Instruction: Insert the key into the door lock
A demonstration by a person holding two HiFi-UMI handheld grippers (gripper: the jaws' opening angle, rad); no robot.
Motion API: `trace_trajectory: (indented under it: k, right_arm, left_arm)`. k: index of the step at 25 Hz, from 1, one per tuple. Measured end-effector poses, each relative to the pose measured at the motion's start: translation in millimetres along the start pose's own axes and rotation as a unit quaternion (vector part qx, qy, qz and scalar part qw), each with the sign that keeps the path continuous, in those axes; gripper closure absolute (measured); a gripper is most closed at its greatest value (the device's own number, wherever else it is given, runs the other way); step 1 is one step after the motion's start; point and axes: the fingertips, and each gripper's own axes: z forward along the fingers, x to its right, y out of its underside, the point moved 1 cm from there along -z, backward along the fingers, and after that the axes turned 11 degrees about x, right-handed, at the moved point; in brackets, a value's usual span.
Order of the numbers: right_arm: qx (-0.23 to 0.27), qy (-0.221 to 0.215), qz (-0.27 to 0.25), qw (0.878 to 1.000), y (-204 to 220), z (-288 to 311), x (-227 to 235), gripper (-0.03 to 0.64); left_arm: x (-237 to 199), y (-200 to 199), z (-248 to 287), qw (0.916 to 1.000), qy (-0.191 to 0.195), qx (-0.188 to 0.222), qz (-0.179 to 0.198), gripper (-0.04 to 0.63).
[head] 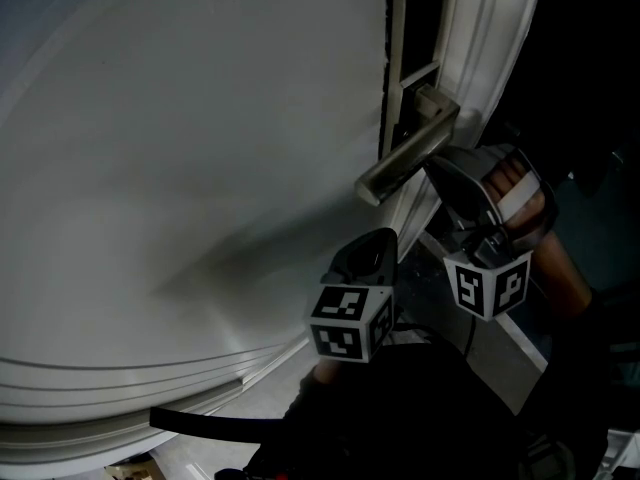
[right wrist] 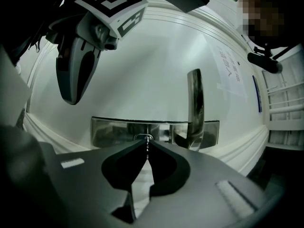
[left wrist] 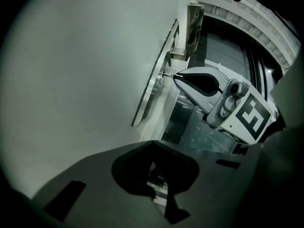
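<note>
Right gripper (right wrist: 147, 144): jaws pinched on key (right wrist: 147, 148), tip at keyhole (right wrist: 144, 137) (centre frame); insertion seemingly just starting, full push remains. Left gripper (left wrist: 153, 151): jaws together, empty.

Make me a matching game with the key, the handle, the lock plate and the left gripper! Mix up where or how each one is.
Things:
1. key
2. handle
3. lock plate
4. left gripper

Place or state:
A. shut, holding nothing
B. shiny, flat on the door
C. pinched in the right gripper
D. a bar sticking out from the door

Pairs: 1-C, 2-D, 3-B, 4-A
</note>
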Motion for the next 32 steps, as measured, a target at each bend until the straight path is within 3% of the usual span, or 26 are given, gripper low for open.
trace_trajectory:
  k: [10,32]
  right_arm:
    - [0.001,-0.002,0.000,1.000,-0.7,1.4,1.3,0.604]
    - [0.003,-0.003,-0.001,1.000,-0.1,3.8,0.1,0.604]
  left_arm:
    - [-3.6,-8.5,-1.6,0.9998,-0.009,0.020,-0.002,0.595]
    - [-6.9,-7.8,-3.2,0.9997,-0.012,0.019,-0.006,0.595]
